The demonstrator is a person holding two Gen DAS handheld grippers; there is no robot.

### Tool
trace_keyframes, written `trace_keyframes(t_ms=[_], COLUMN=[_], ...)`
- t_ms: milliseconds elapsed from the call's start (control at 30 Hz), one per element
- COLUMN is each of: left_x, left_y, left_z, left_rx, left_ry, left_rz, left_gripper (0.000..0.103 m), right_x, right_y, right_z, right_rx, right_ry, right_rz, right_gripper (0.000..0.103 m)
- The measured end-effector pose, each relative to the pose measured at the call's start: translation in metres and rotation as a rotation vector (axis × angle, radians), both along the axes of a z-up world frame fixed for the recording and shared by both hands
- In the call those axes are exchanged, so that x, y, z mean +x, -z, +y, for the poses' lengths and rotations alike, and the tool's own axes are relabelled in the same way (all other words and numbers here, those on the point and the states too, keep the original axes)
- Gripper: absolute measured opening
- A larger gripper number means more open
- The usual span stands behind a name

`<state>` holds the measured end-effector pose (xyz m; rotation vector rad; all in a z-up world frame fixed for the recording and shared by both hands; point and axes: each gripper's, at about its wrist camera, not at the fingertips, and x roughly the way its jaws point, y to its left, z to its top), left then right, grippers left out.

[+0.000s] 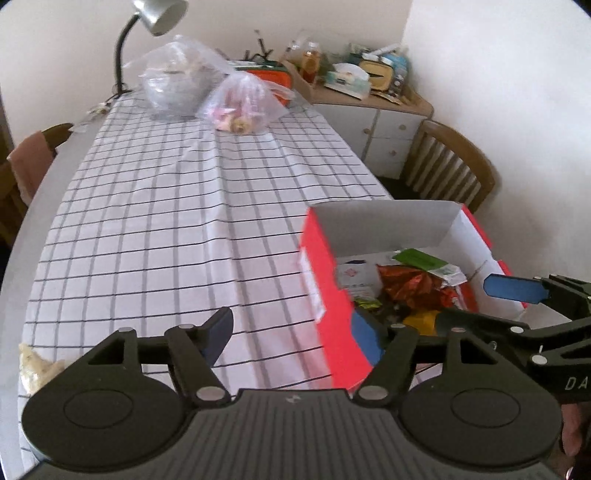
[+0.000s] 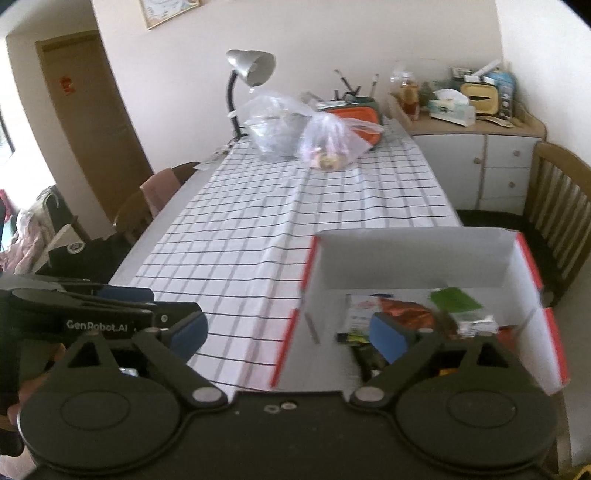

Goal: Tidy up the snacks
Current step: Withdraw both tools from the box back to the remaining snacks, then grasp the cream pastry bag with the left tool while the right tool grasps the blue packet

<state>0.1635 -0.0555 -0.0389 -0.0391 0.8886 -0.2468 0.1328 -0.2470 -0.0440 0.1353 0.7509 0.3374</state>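
Right now both grippers are empty. Nearest in the left wrist view, the left gripper (image 1: 293,334) has its jaws apart with nothing between them; one blue pad hangs over the cloth and the other sits by the near left wall of the box (image 1: 321,280). In the right wrist view, the right gripper (image 2: 291,330) has its jaws very wide, also with nothing in them. Its right pad is over the snacks and its left pad is over the cloth.

The box is red outside and white inside. It sits at the near right of the table (image 1: 26,229), on the checked cloth (image 1: 177,221). The snacks (image 1: 413,284) lie in a heap inside it: an orange shiny pack, a green one, a white one and some small dark ones. So most of the sorting looks done, and this looks like the moment just after something was let go into the box.

On the near left edge of the table, in the left wrist view, lies a small pale lump (image 1: 35,363). I cannot tell if it is a snack.

Far down the table sit two clear bags (image 1: 207,88). The smaller one has pink and tan things in it. Behind them stand a lamp (image 1: 147,26) and an orange tray.

Next, I think a hand must reach far across to a bag, or pick up the lump, close gently on it, and bring it to the box.
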Motion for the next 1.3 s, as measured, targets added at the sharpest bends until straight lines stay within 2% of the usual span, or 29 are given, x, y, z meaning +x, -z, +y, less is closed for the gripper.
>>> trace_keyframes(t_ms=[367, 600, 767, 1067, 1300], left_x=[-0.013, -0.010, -0.006, 0.005, 0.018], left_y=[0.022, 0.043, 0.058, 0.092, 0.118], left_z=[0.099, 0.173, 0.208, 0.249, 0.251], left_rx=[0.002, 0.039, 0.075, 0.129, 0.204], left_ry=[-0.147, -0.248, -0.277, -0.240, -0.163], left_rz=[0.041, 0.089, 0.116, 0.186, 0.248], left_gripper=[0.071, 0.071, 0.071, 0.071, 0.071], right_x=[-0.002, -0.001, 0.004, 0.019, 0.034], right_y=[0.022, 0.039, 0.057, 0.096, 0.124], right_z=[0.090, 0.152, 0.193, 0.250, 0.280], right_rx=[-0.019, -0.059, -0.100, -0.169, -0.222], right_ry=[-0.082, -0.149, -0.198, -0.288, -0.343], right_rz=[0.051, 0.088, 0.131, 0.211, 0.262], right_gripper=[0.102, 0.102, 0.102, 0.101, 0.099])
